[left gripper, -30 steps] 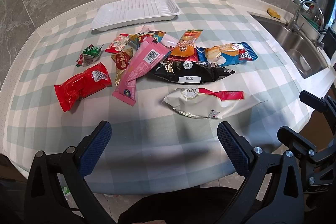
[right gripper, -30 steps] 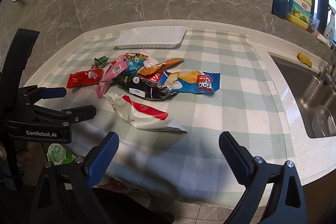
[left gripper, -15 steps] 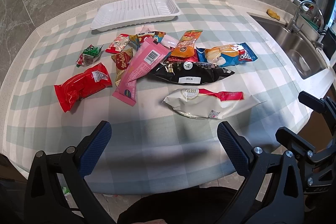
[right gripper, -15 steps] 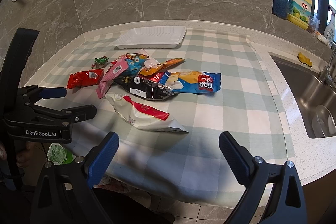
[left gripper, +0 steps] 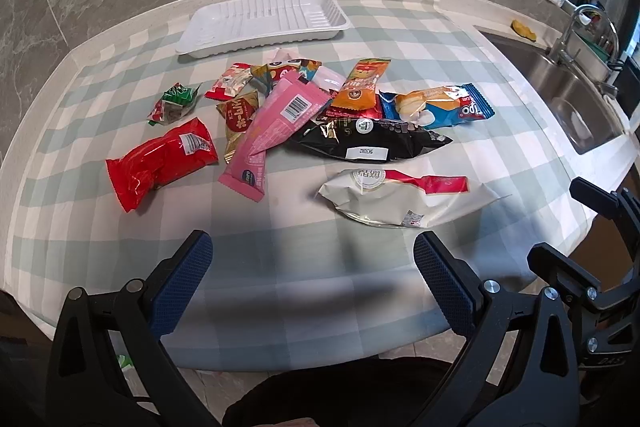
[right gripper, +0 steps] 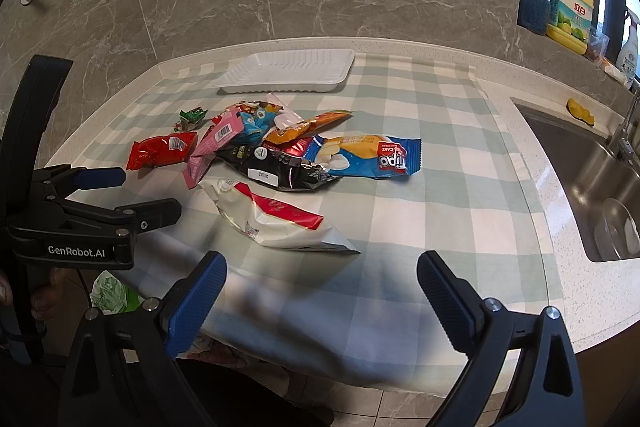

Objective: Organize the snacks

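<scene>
Both your left gripper (left gripper: 312, 279) and right gripper (right gripper: 320, 295) hang wide open and empty; the snacks (left gripper: 316, 123) lie heaped before the bare white tray (left gripper: 264, 19). Overlapping wrappers could drag neighbours along or slip from your pinch

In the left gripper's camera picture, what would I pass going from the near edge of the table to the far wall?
White bag with a red stripe → black bag → orange packet → white tray.
</scene>
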Demonstrator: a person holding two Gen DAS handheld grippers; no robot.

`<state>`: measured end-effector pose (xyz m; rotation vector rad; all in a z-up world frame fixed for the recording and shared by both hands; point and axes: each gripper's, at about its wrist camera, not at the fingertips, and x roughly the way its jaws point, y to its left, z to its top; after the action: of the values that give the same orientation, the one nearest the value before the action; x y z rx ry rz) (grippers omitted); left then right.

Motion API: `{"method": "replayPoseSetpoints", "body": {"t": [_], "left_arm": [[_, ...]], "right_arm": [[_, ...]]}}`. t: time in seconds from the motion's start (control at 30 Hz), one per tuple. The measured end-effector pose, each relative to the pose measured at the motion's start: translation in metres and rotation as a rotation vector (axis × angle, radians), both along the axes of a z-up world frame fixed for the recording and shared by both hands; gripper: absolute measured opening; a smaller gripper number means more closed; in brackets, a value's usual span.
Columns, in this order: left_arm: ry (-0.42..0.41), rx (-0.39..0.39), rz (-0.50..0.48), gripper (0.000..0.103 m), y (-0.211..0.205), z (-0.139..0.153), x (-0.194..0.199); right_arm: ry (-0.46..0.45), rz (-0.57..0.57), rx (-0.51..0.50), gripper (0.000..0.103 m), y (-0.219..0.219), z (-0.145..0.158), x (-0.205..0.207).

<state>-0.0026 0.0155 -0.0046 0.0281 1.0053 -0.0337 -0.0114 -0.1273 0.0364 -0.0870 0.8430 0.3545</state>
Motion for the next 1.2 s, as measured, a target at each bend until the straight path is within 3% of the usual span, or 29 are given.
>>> {"method": "replayPoseSetpoints", "body": {"t": [0.83,1.2], "left_arm": [[0.008,-0.008,0.031,0.102,0.02,-0.003,0.003],[0.014,0.06,0.034,0.102,0.055,-0.01,0.025]], "right_arm": [[-0.003,0.013,-0.013,0.098,0.012,-0.001,0.003],[-0.027,0.068,-0.09,0.098,0.031,-0.002,0.015]]}}
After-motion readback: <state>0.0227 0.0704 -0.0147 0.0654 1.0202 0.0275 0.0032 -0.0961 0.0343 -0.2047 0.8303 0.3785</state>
